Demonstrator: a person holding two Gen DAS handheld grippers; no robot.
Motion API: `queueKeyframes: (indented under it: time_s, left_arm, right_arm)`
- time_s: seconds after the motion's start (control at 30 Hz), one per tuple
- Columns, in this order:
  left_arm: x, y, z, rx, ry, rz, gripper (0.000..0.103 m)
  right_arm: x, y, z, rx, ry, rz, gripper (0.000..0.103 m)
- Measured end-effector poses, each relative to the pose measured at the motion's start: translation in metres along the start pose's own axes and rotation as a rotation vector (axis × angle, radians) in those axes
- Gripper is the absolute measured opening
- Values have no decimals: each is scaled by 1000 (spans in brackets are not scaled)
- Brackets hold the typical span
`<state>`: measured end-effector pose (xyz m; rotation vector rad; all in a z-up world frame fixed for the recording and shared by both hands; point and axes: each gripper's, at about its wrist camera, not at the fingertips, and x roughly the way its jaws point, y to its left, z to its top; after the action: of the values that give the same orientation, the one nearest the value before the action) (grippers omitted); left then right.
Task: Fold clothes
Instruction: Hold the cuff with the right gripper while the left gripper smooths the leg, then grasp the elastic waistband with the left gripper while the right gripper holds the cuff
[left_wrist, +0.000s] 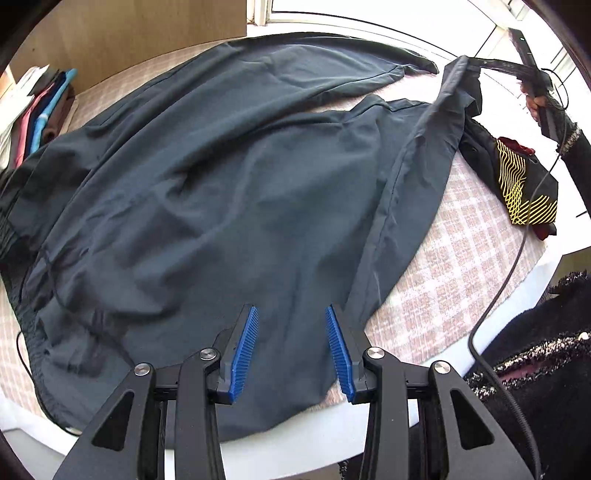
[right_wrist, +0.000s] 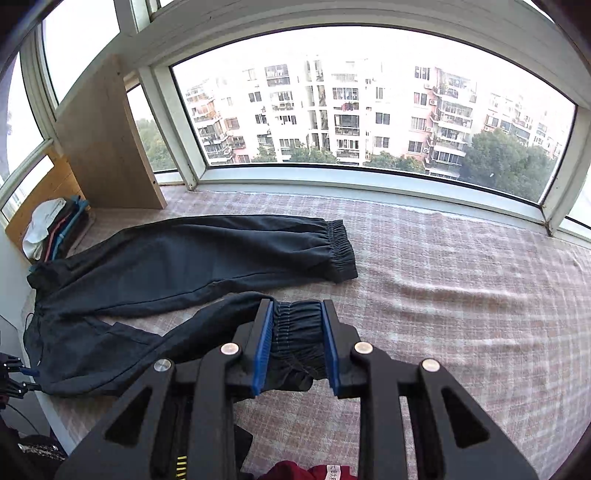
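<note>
Now I'm pinching the trouser cuff (right_wrist: 299, 332) in my right tongs (right_wrist: 297, 343), lifting to fold; left tongs (left_wrist: 291, 347) are hovering released over the trousers (left_wrist: 221, 184).

black angular gripper frames, left gripper (left_wrist: 291, 347) and right gripper (right_wrist: 298, 345); ribbed blue pads (left_wrist: 243, 354); round silver screws (left_wrist: 207, 354); black cable (left_wrist: 495, 306); black sparkly-trimmed sleeve (left_wrist: 535, 354).
</note>
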<state>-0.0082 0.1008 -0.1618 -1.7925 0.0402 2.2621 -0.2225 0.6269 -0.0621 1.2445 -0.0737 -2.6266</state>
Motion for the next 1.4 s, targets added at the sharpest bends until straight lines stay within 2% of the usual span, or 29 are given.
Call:
queueKeyframes:
  time_s: [0.1, 0.17, 0.3, 0.47, 0.53, 0.63, 0.73, 0.83, 0.87, 0.93, 1.03, 1.1, 1.17, 1.23, 1.37, 1.4]
  left_arm:
    - [-3, 4, -36, -29, 22, 20, 38]
    - [-7, 11, -58, -57, 25, 57, 38]
    - [-16, 33, -91, -95, 9, 173, 38]
    - [-15, 57, -96, 75, 22, 388, 38]
    - [-17, 72, -94, 128, 20, 419, 39]
    - [-24, 101, -93, 188, 13, 475, 46]
    - [-39, 144, -99, 108, -21, 480, 47]
    - [-54, 188, -116, -74, -82, 393, 48]
    - [-55, 198, -121, -106, -85, 364, 49]
    - [-42, 200, -122, -100, -58, 332, 49]
    - [-23, 200, -120, -37, -16, 339, 50]
    - [-20, 207, -121, -52, -33, 339, 60]
    - [-24, 217, -130, -113, -58, 314, 66]
    - [-28, 221, -138, -136, -69, 302, 66]
    - [-20, 213, -132, -92, -63, 287, 65]
    - [-17, 211, -128, -80, -63, 280, 59]
  right_arm:
    - [-8, -20, -10, 92, -1, -16, 25]
    - [-5, -24, -17, 110, 11, -40, 25]
    - [2, -20, -19, 114, 27, -71, 25]
    - [-2, -8, -12, 88, 62, -124, 25]
    - [1, 0, -9, 63, 77, -155, 25]
    - [5, 12, -5, 34, 96, -194, 25]
    - [11, 25, -2, 0, 116, -230, 25]
    - [18, 39, -2, -34, 140, -255, 25]
    - [19, 43, -2, -40, 145, -260, 25]
    - [20, 48, -2, -41, 151, -263, 25]
    - [19, 54, -2, -51, 158, -275, 25]
    - [15, 57, -1, -63, 160, -289, 25]
    - [11, 57, 0, -64, 157, -295, 25]
    - [8, 57, 2, -62, 149, -299, 25]
    - [10, 55, 3, -46, 149, -301, 25]
    - [10, 55, 3, -47, 148, -304, 25]
